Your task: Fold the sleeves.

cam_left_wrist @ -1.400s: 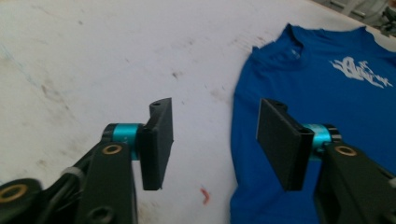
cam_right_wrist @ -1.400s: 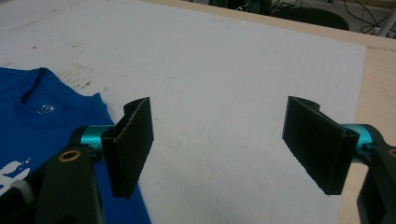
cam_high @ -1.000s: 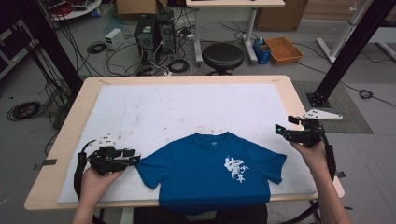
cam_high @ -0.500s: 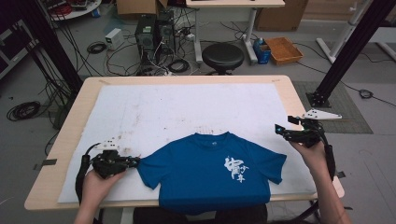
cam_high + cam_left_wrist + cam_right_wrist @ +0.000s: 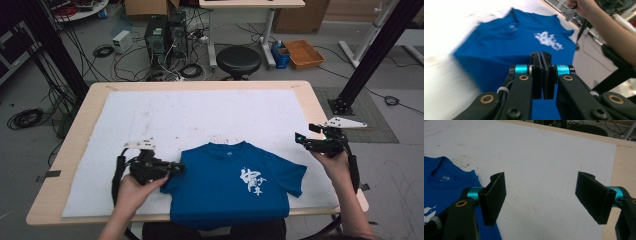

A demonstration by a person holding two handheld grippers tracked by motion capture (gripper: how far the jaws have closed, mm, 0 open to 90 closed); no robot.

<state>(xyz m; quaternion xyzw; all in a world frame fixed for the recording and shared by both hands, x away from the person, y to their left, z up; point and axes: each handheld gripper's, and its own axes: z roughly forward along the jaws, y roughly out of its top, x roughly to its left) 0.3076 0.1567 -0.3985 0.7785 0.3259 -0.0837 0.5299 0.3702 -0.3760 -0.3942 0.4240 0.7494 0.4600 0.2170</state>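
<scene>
A blue T-shirt (image 5: 235, 185) lay flat on the white mat (image 5: 200, 115) that covered the table (image 5: 75, 135), at the near edge and roughly centred, with its lower hem hanging over the near side. The collar pointed toward the far side, and a white print (image 5: 252, 181) sat on the chest, toward the right sleeve. The right sleeve (image 5: 295, 177) was spread flat on the mat.

The left tongs (image 5: 177, 169) were at the left side of the shirt, held in the left hand (image 5: 131, 192). Their tips met the left sleeve, which was drawn in toward the body of the shirt. In the left gripper view the two black pads (image 5: 535, 75) stood pressed together, with the blue fabric directly behind and beneath them. The jaws had just closed. The high view showed the sleeve edge at the tips, consistent with a pinch on the cloth, although the fold between the pads itself could not be made out. That view was blurred at the edges.

The right tongs (image 5: 306, 141) were off the right side of the shirt, near the right edge of the table, held in the right hand (image 5: 332, 162). They were well clear of the right sleeve. In the right gripper view the jaws stood wide apart with only bare mat between them, and the collar of the shirt lay at the left.
</scene>
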